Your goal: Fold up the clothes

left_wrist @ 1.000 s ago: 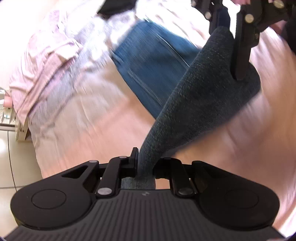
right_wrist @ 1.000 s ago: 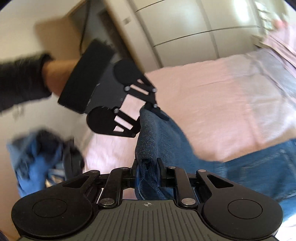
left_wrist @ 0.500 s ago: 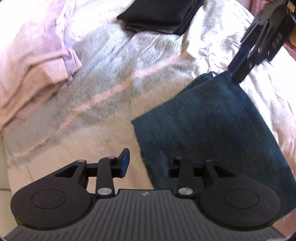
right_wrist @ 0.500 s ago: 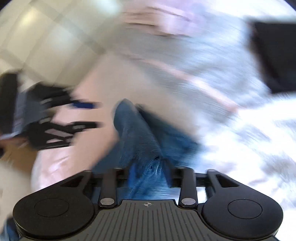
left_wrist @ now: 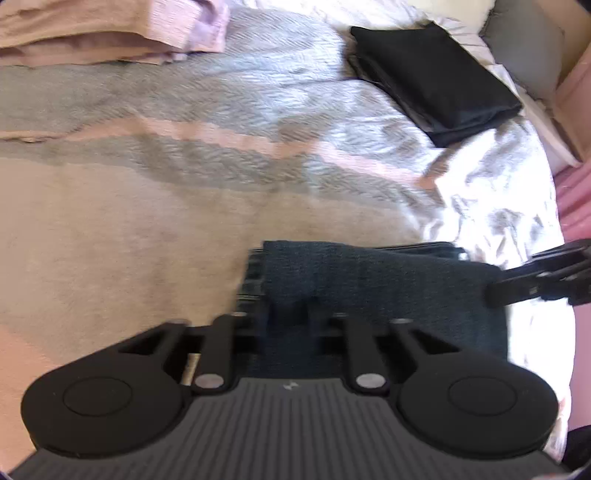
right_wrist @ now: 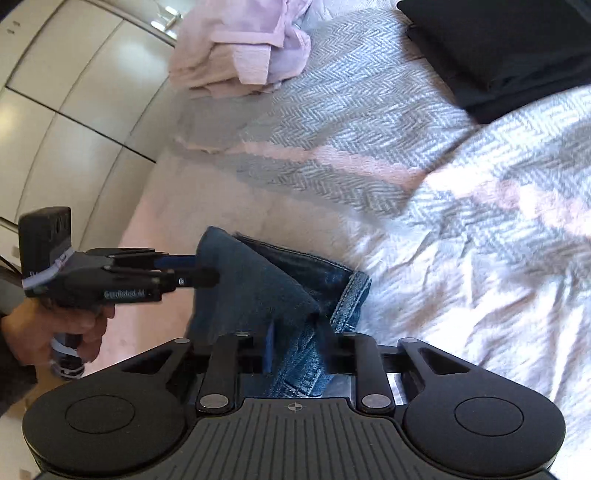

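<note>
Blue jeans [left_wrist: 369, 280] lie folded on the herringbone bedspread [left_wrist: 147, 221], close in front of both cameras. My left gripper [left_wrist: 288, 317] sits at their left edge with denim between its fingers, blurred. In the right wrist view the jeans [right_wrist: 258, 288] rise like a tent between the two tools. There the left gripper [right_wrist: 207, 271], held by a hand [right_wrist: 48, 328], pinches the raised corner. My right gripper [right_wrist: 301, 350] is shut on the bunched seam end, and it reaches in from the right [left_wrist: 495, 295] in the left wrist view.
A folded black garment [left_wrist: 436, 81] lies at the far right of the bed, and a pile of pink clothes [left_wrist: 110, 29] at the far left. A grey pillow [left_wrist: 524, 51] is behind the black garment. Wardrobe doors [right_wrist: 66, 92] stand beyond the bed's left edge.
The jeans leg was swung over and laid onto the bed. My left gripper let go half a second ago and now has denim between its fingers again. My right gripper kept its hold.
</note>
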Demonstrator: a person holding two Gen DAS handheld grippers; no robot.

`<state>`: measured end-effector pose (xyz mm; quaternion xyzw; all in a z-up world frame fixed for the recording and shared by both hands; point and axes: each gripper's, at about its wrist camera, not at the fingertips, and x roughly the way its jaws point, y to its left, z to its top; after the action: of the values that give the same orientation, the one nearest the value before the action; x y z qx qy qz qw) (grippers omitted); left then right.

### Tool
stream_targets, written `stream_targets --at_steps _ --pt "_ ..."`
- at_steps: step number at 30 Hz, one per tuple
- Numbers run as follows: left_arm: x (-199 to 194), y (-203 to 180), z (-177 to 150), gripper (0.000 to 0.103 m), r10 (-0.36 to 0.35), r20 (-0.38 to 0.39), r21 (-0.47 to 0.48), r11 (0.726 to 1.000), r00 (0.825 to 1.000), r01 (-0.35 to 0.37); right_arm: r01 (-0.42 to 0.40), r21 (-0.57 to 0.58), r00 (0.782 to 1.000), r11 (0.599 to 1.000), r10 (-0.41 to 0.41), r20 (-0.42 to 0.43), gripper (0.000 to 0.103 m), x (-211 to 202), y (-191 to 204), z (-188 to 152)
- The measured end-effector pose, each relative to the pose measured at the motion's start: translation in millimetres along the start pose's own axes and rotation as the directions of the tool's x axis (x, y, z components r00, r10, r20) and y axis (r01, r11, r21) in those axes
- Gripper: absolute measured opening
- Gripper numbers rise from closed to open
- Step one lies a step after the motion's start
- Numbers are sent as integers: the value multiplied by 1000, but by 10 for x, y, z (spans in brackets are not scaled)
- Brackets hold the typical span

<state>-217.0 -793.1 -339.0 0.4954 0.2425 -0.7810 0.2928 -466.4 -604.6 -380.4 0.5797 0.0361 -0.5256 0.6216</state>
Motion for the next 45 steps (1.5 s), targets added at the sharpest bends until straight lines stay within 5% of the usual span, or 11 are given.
stream_targets --at_steps 5,11,18,23,32,40,42,44,45 --pt "-33 146 -113 10 42 29 -51 998 999 -40 -6 -116 1000 993 5 -9 18 116 129 165" --pt "338 42 -16 10 71 -8 -26 997 997 -71 51 -103 999 993 -52 -12 19 208 -34 126" --pt "-142 35 -201 16 109 51 -26 994 993 -108 92 -238 996 967 -86 35 22 -123 221 17" --pt "-246 -39 -362 16 -6 84 -28 1000 996 8 39 -411 999 911 -37 12 28 -45 558 -144" --pt "572 174 -65 15 -77 57 -106 991 995 82 128 -495 985 859 -167 -35 31 617 342 -131" --pt "242 124 -89 15 -30 54 -63 997 998 33 73 -385 994 920 -100 -49 32 482 244 -38" --pt "5 98 -228 28 5 70 -38 999 998 -3 71 -350 995 934 -93 -47 39 315 316 -115" --pt "-219 96 -447 29 36 73 -7 999 997 -35 59 -305 996 950 -78 -52 74 150 351 -250" --pt "-317 89 -582 31 58 71 4 998 996 -58 40 -270 996 962 -59 -62 77 71 347 -358"
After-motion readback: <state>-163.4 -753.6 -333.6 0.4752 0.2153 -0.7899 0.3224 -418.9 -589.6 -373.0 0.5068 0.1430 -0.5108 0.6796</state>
